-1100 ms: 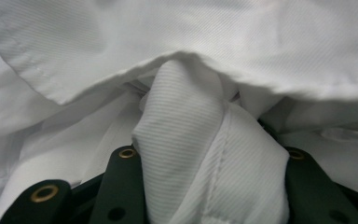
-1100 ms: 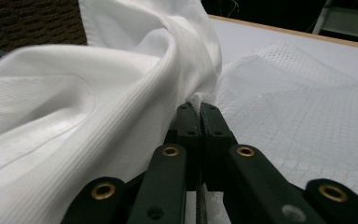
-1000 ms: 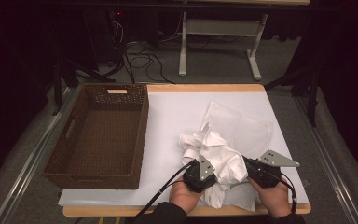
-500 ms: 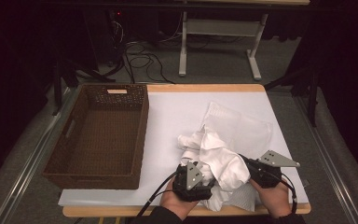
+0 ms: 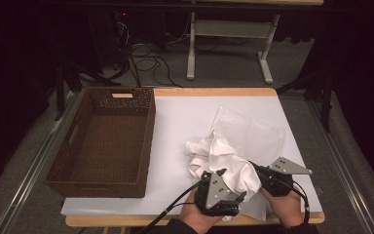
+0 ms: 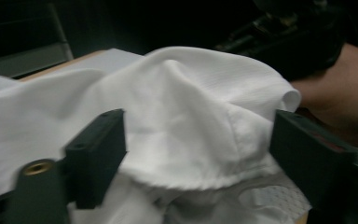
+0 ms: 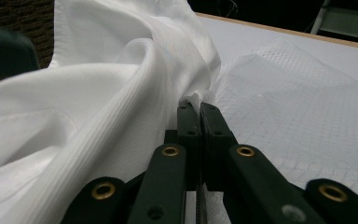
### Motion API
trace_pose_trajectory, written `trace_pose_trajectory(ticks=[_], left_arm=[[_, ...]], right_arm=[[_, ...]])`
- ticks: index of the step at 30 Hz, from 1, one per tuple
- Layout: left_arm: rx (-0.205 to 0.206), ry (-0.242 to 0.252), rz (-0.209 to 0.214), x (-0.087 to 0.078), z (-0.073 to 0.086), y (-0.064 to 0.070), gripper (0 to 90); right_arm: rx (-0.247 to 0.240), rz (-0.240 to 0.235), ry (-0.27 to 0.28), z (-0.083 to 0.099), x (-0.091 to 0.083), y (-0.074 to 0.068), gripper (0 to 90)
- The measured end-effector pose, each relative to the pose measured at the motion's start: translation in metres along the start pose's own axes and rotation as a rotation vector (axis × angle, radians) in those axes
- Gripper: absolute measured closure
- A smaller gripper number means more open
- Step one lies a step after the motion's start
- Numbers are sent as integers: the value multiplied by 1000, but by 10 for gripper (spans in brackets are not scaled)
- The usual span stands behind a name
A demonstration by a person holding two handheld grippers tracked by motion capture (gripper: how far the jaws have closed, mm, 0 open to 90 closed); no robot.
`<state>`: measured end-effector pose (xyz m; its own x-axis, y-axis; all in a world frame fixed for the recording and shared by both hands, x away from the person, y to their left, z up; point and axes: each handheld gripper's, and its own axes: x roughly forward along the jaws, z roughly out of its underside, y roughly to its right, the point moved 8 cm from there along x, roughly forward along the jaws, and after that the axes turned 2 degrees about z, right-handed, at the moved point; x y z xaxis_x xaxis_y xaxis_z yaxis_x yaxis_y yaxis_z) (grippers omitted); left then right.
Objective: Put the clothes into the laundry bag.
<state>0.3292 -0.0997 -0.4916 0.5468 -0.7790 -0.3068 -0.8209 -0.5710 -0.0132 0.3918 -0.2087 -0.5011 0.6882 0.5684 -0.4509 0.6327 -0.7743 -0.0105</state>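
Note:
A crumpled white cloth [image 5: 224, 161] lies on a translucent mesh bag [image 5: 255, 134] at the right front of the table. My right gripper [image 5: 257, 170] holds the cloth's right side. In the right gripper view the gripper [image 7: 196, 106] is shut on a fold of the cloth [image 7: 98, 107], with the mesh bag [image 7: 298, 93] spread beyond. My left gripper [image 5: 241, 197] sits at the cloth's near edge, pointing right. In the left gripper view the gripper [image 6: 198, 154] is wide open, and a hump of cloth [image 6: 186, 107] bulges between the jaws. Some mesh [image 6: 279, 200] shows beneath.
An empty brown wicker basket [image 5: 149, 127] stands on the left side of the white-covered table [image 5: 185, 114]. The table's front edge lies right under both hands. Behind the table are cables and a metal stand leg [image 5: 191, 48] on the floor.
My left gripper has shifted a little toward the front edge and turned to the right against the cloth. The right gripper has stayed put, holding the cloth.

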Motion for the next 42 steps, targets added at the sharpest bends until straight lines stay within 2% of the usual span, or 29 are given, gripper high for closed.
trace_pose_trajectory(ticks=[1, 4, 6, 8, 11, 16, 19, 22, 26, 30, 34, 36, 38, 40, 42], left_arm=[[1, -12, 3, 5, 2, 1, 449], [-6, -66, -15, 19, 9, -4, 689], [-24, -96, -26, 26, 13, -10, 754], [-36, -119, -51, 32, 16, -15, 784], [-30, -151, -80, 40, 18, -17, 796], [-68, -181, -125, 56, 26, -17, 794], [-86, -164, -127, 61, 27, -16, 749], [-78, -112, -78, 56, 23, -9, 597], [-49, -56, -44, 36, 14, -8, 460], [-33, -36, -37, 11, 5, -17, 433], [-26, 20, -72, -17, 0, -34, 434], [-54, 52, -101, -27, 3, -48, 426], [-75, 43, -133, -29, 7, -59, 362], [-110, -1, -167, -26, 12, -73, 259], [-144, 1, -182, -20, 13, -85, 209]], right_arm=[[4, -2, 0, 0, 0, 0, 894], [4, -5, 2, 0, -1, 0, 894], [3, -7, 3, 0, -1, 0, 894], [5, -10, 4, -1, -3, 0, 895], [-2, -16, 10, -2, -5, -2, 896], [-16, -32, 18, -4, -9, -7, 898], [-30, -41, 29, -6, -13, -11, 898], [-32, -34, 32, -5, -13, -9, 898], [-23, -25, 29, -3, -12, -5, 897], [-25, -17, 28, -2, -12, -6, 897], [-30, -13, 26, -1, -12, -5, 897], [-23, -10, 23, -1, -12, -5, 897], [-18, -9, 21, 0, -12, -5, 897], [-20, -8, 21, -1, -12, -5, 897], [-24, -7, 21, -1, -11, -5, 897]])
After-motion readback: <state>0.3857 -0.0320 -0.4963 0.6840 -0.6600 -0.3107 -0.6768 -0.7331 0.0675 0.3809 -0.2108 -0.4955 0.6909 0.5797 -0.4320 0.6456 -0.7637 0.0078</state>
